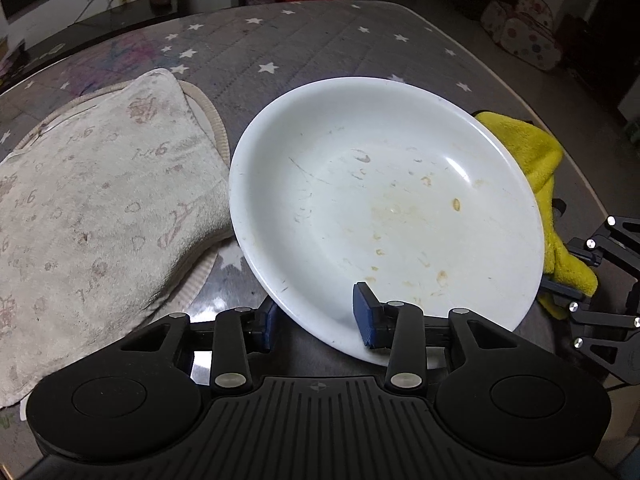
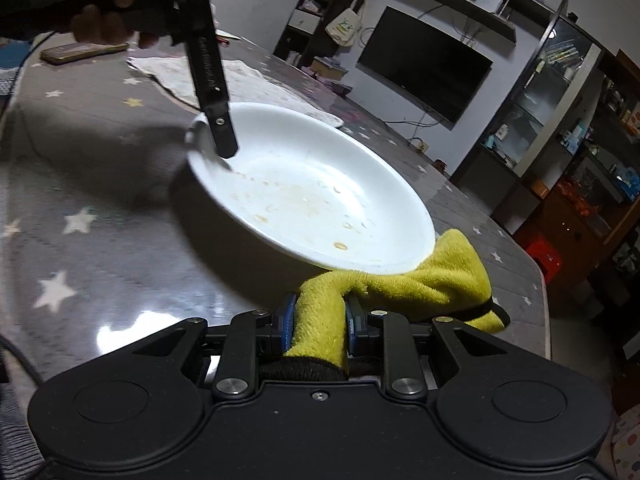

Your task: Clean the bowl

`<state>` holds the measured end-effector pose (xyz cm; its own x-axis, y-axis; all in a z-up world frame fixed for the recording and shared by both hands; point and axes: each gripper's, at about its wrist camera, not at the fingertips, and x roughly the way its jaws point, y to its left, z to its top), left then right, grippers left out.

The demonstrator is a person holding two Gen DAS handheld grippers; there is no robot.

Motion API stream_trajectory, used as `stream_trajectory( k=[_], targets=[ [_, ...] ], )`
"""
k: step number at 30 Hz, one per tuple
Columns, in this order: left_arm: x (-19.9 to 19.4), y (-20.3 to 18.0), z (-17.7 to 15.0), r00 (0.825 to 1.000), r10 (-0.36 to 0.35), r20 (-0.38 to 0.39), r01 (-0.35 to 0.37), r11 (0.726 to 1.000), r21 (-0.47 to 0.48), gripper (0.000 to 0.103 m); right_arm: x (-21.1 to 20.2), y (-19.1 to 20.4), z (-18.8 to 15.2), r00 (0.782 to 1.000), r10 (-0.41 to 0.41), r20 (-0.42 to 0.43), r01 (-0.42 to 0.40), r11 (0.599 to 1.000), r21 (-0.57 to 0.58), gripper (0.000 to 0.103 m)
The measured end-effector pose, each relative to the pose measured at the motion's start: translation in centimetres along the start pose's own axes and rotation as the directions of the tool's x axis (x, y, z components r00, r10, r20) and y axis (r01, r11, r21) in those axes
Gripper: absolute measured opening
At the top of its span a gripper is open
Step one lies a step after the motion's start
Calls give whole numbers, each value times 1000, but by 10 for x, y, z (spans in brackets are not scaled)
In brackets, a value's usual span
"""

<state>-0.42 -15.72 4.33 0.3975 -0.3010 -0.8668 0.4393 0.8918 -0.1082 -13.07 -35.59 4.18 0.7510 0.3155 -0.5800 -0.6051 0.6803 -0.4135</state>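
Observation:
A white shallow bowl [image 1: 384, 200] with dried yellowish food spots is tilted up off the table; a shadow lies under it in the right wrist view. My left gripper [image 1: 316, 320] is shut on its near rim, one blue pad [image 1: 366, 316] inside and the other under the wall. From the right wrist the same bowl [image 2: 312, 196] shows with a left finger [image 2: 222, 128] reaching over its far rim. My right gripper [image 2: 320, 320] is shut on a yellow cloth [image 2: 420, 276], which lies against the bowl's outer edge and under it. That yellow cloth [image 1: 536, 160] pokes out behind the bowl's right side.
A beige patterned towel [image 1: 92, 208] lies on a woven mat to the bowl's left. The table [image 1: 304, 40] has a grey star-print cover under a glossy top. A phone [image 2: 80, 54] rests at the far corner. The table's edge [image 2: 540, 280] runs just beyond the cloth.

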Motion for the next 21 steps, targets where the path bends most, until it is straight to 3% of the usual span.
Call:
stream_trajectory(
  k=[8, 21],
  targets=[
    [1, 2, 3, 1000, -4, -22, 5, 998, 57, 41, -8, 6, 0, 999, 33, 14, -33, 999, -22, 26],
    [10, 2, 15, 999, 34, -33, -31, 996, 87, 43, 24, -29, 5, 1000, 28, 12, -27, 999, -25, 26]
  ],
)
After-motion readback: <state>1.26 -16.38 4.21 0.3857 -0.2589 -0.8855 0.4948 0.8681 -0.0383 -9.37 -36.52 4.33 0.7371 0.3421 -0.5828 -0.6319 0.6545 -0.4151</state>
